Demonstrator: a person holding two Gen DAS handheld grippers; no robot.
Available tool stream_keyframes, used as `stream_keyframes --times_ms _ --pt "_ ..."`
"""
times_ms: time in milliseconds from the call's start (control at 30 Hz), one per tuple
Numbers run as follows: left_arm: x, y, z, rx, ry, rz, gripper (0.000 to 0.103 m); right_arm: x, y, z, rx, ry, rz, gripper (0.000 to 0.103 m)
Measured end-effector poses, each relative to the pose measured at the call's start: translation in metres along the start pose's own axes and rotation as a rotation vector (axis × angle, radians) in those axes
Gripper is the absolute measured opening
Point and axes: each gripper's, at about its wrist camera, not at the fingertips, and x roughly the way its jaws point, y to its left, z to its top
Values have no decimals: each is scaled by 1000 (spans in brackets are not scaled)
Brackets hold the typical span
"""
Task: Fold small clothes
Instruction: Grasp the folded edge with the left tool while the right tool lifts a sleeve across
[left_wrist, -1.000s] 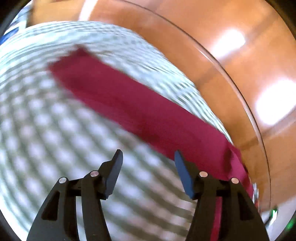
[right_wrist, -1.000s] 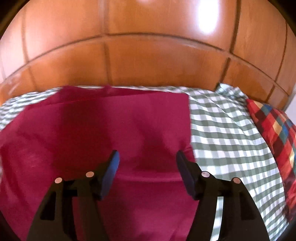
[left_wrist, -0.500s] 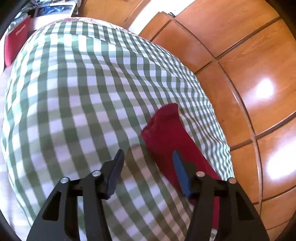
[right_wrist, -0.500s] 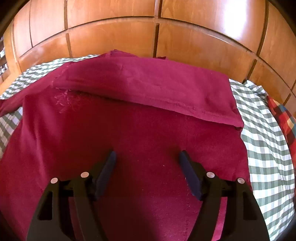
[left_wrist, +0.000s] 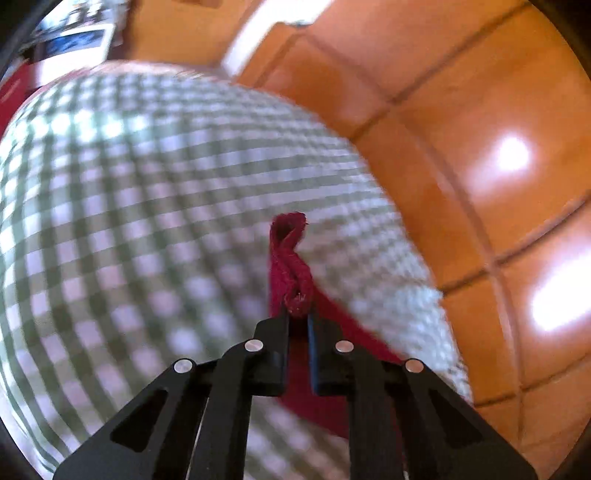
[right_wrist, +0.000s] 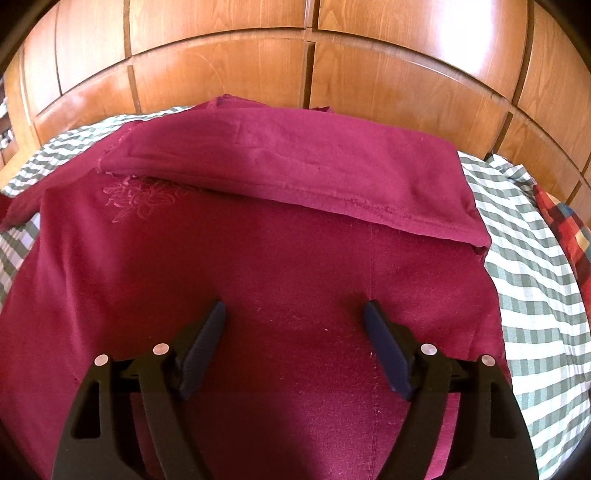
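A dark red garment (right_wrist: 280, 266) lies spread on the green-and-white checked bedcover (right_wrist: 532, 295). Its far part is folded back toward me as a flap (right_wrist: 295, 162). Faint embroidery shows at the left of the cloth. My right gripper (right_wrist: 295, 314) hovers just over the middle of the garment, its jaws still opening, with nothing between the pads. In the left wrist view my left gripper (left_wrist: 297, 319) is shut on a bunched end of the red garment (left_wrist: 291, 266), which is lifted off the checked bedcover (left_wrist: 147, 221) and curls up past the fingertips.
A glossy wooden panelled wall (right_wrist: 295, 55) stands right behind the bed. A red, blue and yellow plaid cushion (right_wrist: 565, 229) lies at the right edge. Beyond the bed's far end in the left wrist view sit blurred red and white objects (left_wrist: 70, 44).
My left gripper closed on the red cloth end and lifted it. My right gripper came down closer over the garment and spread its jaws wider.
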Motion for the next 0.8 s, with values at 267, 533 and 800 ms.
stream_keyframes --times_ms 267,533,800 --pt "-32 -135 -58 246 29 -261 7 0 -1 -1 9 -5 8 77" --pt "-2 -228 -172 463 210 -354 7 -1 -3 -2 21 -9 23 77" --pt "30 -247 -238 606 311 -272 7 0 -3 -2 31 -10 35 77"
